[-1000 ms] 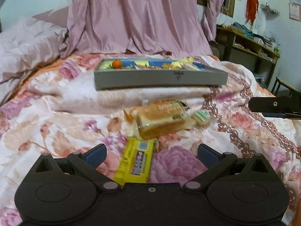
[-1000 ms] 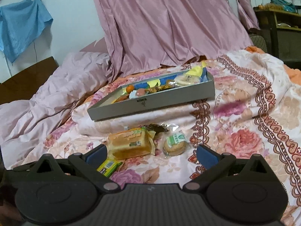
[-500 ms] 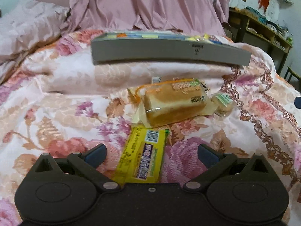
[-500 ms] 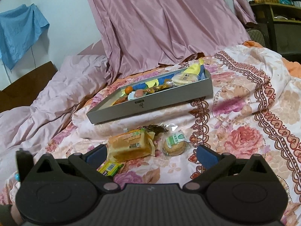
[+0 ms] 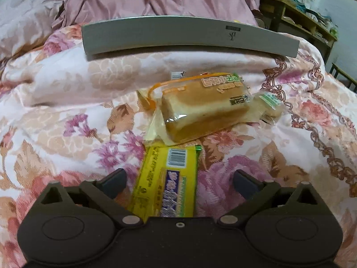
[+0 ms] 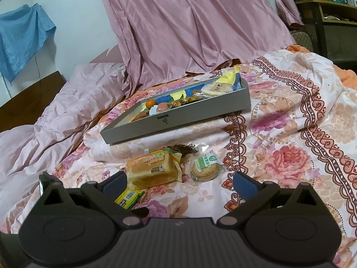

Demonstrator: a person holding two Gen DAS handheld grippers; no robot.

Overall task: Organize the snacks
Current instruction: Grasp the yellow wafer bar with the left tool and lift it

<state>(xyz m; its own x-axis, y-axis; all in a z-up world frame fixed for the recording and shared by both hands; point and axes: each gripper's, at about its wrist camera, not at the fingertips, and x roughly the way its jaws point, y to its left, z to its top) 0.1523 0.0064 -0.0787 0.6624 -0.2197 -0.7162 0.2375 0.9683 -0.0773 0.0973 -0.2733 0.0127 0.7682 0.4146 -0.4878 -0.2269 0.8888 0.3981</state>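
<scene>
so my left gripper (image 5: 178, 179) is spread wide over the yellow snack bar (image 5: 166, 183), which lies flat on the floral blanket (image 5: 67, 120) between the fingers, not pinched. right gripper (image 6: 178, 182) is spread too, holding nothing. bread pack (image 6: 154, 169) and round biscuit (image 6: 206, 167) sit just below the grey tray (image 6: 178, 120).

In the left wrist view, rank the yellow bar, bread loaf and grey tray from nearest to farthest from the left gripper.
1. Yellow bar, between the open left gripper fingers.
2. Bread loaf, just beyond, slightly right.
3. Grey tray, farthest, on the raised quilt fold.
</scene>
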